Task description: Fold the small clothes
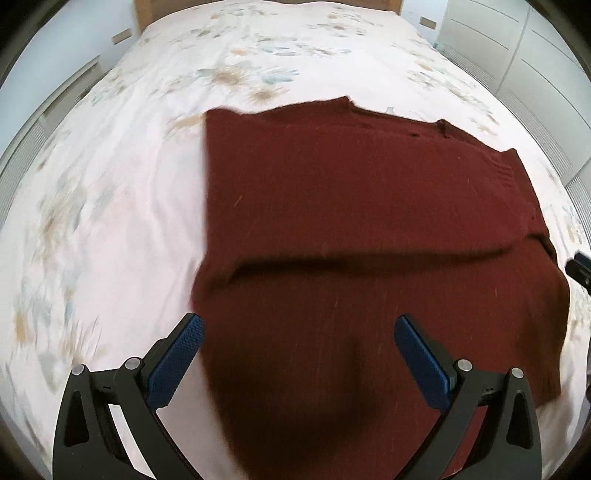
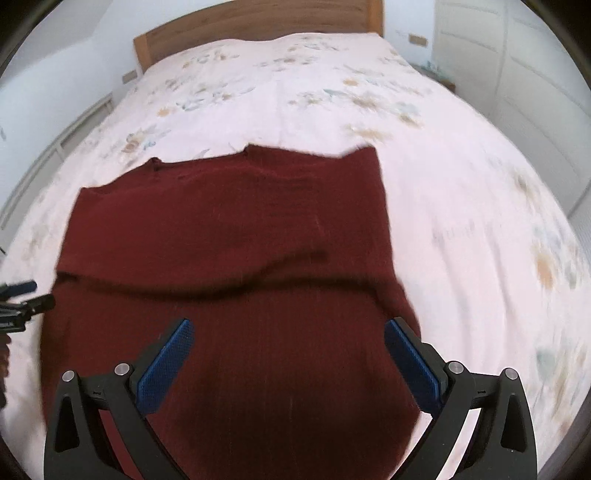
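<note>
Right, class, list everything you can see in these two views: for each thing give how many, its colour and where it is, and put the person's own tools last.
Garment: one, dark red knit, spread on the near part of the bed, with a crosswise fold ridge.
Bedspread: one, pale pink with faded floral print, covering the bed.
Headboard: one, light brown wood, at the far end of the bed.
Wardrobe doors: white, panelled, along the far right side of the room.
Left claw: one, black with blue pads, open, over the garment's near left edge.
Right claw: one, black with blue pads, open, over the garment's near right part.
</note>
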Demonstrator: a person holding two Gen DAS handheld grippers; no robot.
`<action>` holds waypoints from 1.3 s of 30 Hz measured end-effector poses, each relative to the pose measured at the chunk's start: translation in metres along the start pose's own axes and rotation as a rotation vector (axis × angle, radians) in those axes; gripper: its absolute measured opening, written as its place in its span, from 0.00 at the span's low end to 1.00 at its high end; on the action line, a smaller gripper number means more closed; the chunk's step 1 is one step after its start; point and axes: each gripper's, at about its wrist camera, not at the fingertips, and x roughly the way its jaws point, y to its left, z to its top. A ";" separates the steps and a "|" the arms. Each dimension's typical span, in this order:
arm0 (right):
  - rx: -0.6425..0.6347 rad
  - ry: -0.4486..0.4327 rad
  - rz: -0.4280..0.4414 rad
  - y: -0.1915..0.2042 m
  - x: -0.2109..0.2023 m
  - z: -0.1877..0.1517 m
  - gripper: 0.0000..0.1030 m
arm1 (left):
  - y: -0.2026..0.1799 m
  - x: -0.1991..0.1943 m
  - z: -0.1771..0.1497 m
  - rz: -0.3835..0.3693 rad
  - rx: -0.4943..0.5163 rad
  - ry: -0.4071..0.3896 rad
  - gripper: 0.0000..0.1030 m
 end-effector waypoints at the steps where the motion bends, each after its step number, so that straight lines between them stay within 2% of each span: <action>1: 0.020 0.001 -0.001 -0.004 -0.003 -0.010 1.00 | -0.002 -0.006 -0.011 0.003 -0.008 0.009 0.99; 4: 0.052 0.004 -0.030 -0.018 -0.015 -0.039 1.00 | 0.011 -0.015 -0.040 0.011 -0.032 0.027 0.99; 5: 0.061 0.022 -0.033 -0.023 -0.016 -0.047 1.00 | 0.000 -0.016 -0.048 0.018 -0.038 0.029 0.99; 12: 0.124 0.125 -0.051 -0.048 -0.020 -0.099 1.00 | 0.018 -0.019 -0.096 0.016 -0.096 0.093 0.99; 15: 0.151 0.186 -0.028 -0.051 -0.011 -0.111 1.00 | 0.017 -0.015 -0.113 0.011 -0.101 0.115 0.99; 16: 0.147 0.204 -0.034 -0.050 -0.008 -0.113 1.00 | 0.001 -0.016 -0.129 0.002 -0.102 0.126 0.99; 21: 0.101 0.236 -0.034 -0.044 -0.004 -0.120 0.99 | -0.016 0.001 -0.142 -0.038 -0.058 0.167 0.97; 23: 0.109 0.243 -0.021 -0.045 -0.004 -0.121 0.96 | -0.024 0.003 -0.144 -0.050 -0.031 0.162 0.89; 25: 0.117 0.263 -0.022 -0.046 -0.003 -0.123 0.92 | -0.031 0.003 -0.143 -0.053 -0.006 0.154 0.75; 26: 0.114 0.271 -0.026 -0.046 -0.002 -0.123 0.89 | -0.034 0.003 -0.143 -0.058 0.009 0.153 0.71; 28: 0.102 0.284 -0.034 -0.045 0.000 -0.125 0.83 | -0.037 0.003 -0.142 -0.071 0.029 0.156 0.58; 29: 0.097 0.292 -0.028 -0.043 -0.001 -0.125 0.78 | -0.038 0.004 -0.142 -0.081 0.035 0.157 0.52; 31: 0.097 0.306 -0.003 -0.043 -0.004 -0.126 0.68 | -0.041 0.003 -0.141 -0.099 0.046 0.157 0.30; 33: 0.103 0.322 0.026 -0.043 -0.004 -0.126 0.54 | -0.043 0.001 -0.139 -0.111 0.055 0.156 0.15; 34: 0.099 0.328 0.034 -0.042 -0.004 -0.124 0.50 | -0.044 0.000 -0.138 -0.127 0.053 0.160 0.12; 35: 0.097 0.332 0.047 -0.042 -0.004 -0.123 0.40 | -0.044 -0.001 -0.137 -0.133 0.053 0.161 0.11; 36: 0.110 0.338 0.085 -0.042 -0.005 -0.123 0.25 | -0.045 -0.003 -0.135 -0.141 0.059 0.161 0.10; 37: 0.127 0.341 0.118 -0.044 -0.006 -0.122 0.20 | -0.047 -0.006 -0.135 -0.146 0.068 0.160 0.09; 39: 0.131 0.338 0.143 -0.044 -0.010 -0.120 0.16 | -0.046 -0.009 -0.128 -0.157 0.075 0.149 0.09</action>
